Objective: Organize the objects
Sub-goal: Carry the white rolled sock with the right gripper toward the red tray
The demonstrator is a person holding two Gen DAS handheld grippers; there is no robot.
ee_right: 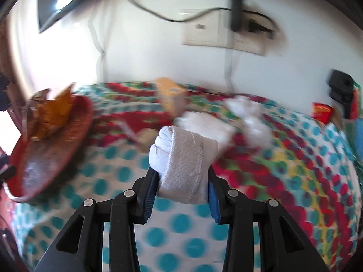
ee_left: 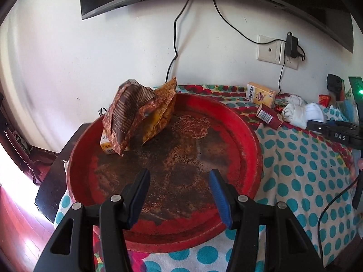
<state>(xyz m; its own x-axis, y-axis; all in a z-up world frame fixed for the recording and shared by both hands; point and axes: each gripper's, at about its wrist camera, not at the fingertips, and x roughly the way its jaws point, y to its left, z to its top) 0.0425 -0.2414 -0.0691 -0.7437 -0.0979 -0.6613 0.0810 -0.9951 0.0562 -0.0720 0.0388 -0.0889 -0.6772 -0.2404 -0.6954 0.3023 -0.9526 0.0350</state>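
My right gripper (ee_right: 182, 176) pinches a rolled white sock (ee_right: 181, 156) between its fingers, held above the dotted cloth (ee_right: 181, 224). My left gripper (ee_left: 179, 181) hangs over the red tray (ee_left: 245, 140), fingers spread on nothing; snack bags (ee_left: 129, 115) lean at the tray's far rim.

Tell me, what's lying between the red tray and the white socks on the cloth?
In the left wrist view, a small dark red box lies tipped on its side between the red tray and the white socks, barcode showing.
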